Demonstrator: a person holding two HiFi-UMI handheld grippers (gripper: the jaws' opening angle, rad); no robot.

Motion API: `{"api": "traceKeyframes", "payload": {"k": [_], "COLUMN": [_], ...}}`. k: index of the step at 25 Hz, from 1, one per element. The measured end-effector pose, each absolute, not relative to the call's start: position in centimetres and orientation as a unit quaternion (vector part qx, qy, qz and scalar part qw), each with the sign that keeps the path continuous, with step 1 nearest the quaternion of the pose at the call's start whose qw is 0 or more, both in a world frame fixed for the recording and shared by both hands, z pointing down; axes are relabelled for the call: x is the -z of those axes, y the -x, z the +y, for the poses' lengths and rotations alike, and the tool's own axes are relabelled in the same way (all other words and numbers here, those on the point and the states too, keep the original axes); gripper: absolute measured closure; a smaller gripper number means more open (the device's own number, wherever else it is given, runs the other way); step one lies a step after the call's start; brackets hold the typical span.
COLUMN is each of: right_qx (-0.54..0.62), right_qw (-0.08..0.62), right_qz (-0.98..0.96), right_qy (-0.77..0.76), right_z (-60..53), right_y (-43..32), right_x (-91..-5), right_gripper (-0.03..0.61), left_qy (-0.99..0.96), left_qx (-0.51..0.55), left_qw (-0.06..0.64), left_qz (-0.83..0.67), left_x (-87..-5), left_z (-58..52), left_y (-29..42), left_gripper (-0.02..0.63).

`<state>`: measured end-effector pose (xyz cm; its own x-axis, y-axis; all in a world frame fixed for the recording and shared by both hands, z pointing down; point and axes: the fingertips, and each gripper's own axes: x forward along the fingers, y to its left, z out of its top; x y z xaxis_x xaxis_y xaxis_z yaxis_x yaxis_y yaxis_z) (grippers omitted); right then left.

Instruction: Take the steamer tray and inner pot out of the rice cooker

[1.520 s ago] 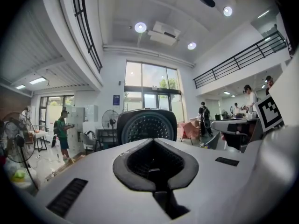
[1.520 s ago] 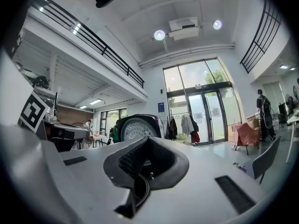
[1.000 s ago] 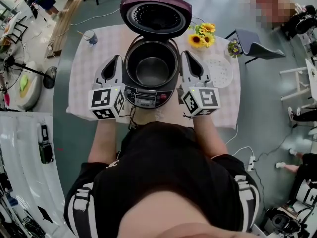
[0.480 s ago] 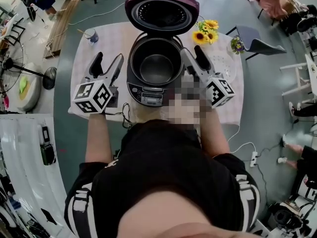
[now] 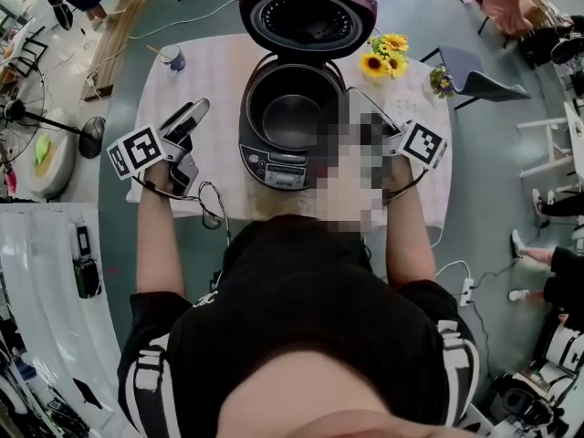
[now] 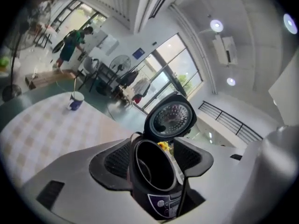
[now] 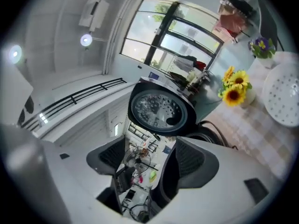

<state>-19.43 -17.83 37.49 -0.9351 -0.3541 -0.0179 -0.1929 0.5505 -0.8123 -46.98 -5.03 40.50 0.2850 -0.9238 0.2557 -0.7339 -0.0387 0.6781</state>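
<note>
The purple rice cooker (image 5: 290,121) stands mid-table with its lid (image 5: 307,15) tipped up, and the metal inner pot (image 5: 294,117) sits inside it. The white perforated steamer tray (image 7: 285,99) lies on the cloth to the cooker's right. My left gripper (image 5: 189,115) is left of the cooker, rolled onto its side; its jaws have just opened and hold nothing. In the left gripper view the cooker (image 6: 156,181) shows beyond the open jaws. My right gripper (image 7: 149,164) is at the cooker's right side, jaws also just opened and bare. A mosaic patch hides it in the head view, except for its marker cube (image 5: 422,142).
A checked cloth covers the table (image 5: 205,71). A blue cup (image 5: 175,59) stands at the far left, sunflowers (image 5: 383,53) and a small purple-flower vase (image 5: 441,80) at the far right. A chair (image 5: 474,76) stands beyond the right edge, and a fan (image 5: 55,126) is on the floor at left.
Both grippers went from shut to open and rolled onto their sides. The left one moved out to the left, away from the cooker, and both sank a little.
</note>
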Motion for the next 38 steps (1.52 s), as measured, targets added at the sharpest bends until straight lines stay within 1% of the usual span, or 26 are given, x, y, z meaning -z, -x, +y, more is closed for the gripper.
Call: {"api": "traceKeyframes", "payload": {"k": [6,10,20,31,38], "right_qx": [0.538,0.589,0.622,0.632,0.638], "right_qw": [0.022,0.018,0.003,-0.028,-0.025], "right_qz": [0.837,0.803,0.777,0.768,0.763], "right_qy": [0.098,0.09,0.1,0.102,0.102], "right_z": [-16.6,-16.6,-16.8,-17.1,-17.0], "right_y": [19.9,19.3,18.0,18.5,18.5], "right_x": [-41.6,-43.5,-47.0,-50.3,-50.3], "right_gripper": [0.262,0.262,0.264,0.265,0.269], "left_qy": [-0.695,-0.684,-0.683,-0.678,-0.661], "left_qx": [0.184,0.204,0.21,0.178,0.189], "left_qw": [0.486,0.542,0.605,0.645,0.675], "left_qz": [-0.498,-0.444,-0.35,-0.306,-0.269], "left_x": [-43.3,-44.2,-46.2,-49.2,-50.2], "left_z": [-4.9,-4.7,-6.0,-8.8,-9.5], "left_y": [45.9,44.7,42.4,40.9,40.3], "left_gripper": [0.334,0.333,0.333,0.333,0.334]}}
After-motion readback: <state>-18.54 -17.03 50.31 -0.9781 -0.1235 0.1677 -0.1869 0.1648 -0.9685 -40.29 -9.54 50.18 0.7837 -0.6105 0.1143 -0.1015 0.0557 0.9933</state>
